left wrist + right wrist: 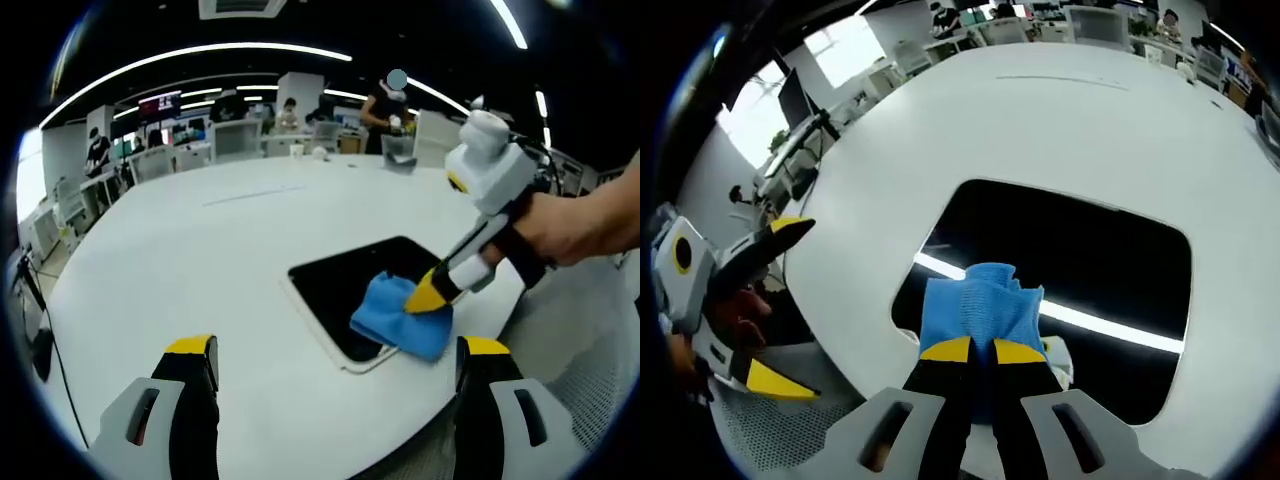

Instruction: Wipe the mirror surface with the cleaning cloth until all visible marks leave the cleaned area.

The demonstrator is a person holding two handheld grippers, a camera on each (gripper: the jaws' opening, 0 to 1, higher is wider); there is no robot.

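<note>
Left gripper view: my left hand-held gripper (335, 365) hangs above the near edge of the round white table (200, 250), jaws wide apart, holding nothing, well off the work. Past it the dark rectangular mirror with the white frame (345, 280) lies flat on the table near its edge, and the crumpled blue cleaning cloth (400, 318) sits on the mirror's near corner, with my right hand-held gripper (428, 296) coming in from the right and its yellow tips down on the cloth. Right gripper view: right hand-held gripper (982, 350) jaws together, clamped on the blue cloth (980, 305), which is pressed onto the mirror (1090, 260) close to the near frame edge; ceiling lights reflect as bright streaks across the glass, so I can't tell marks from glare here. The left gripper (775, 300) shows at the left, open, off the table edge. To do this well, I think: keep the clamp tight, keep the cloth flat on the glass, use overlapping strokes from the near edge toward the far one, light steady pressure so the mirror doesn't slide. The left could pin the frame if it creeps. Most of the glass looks uncovered yet.
</note>
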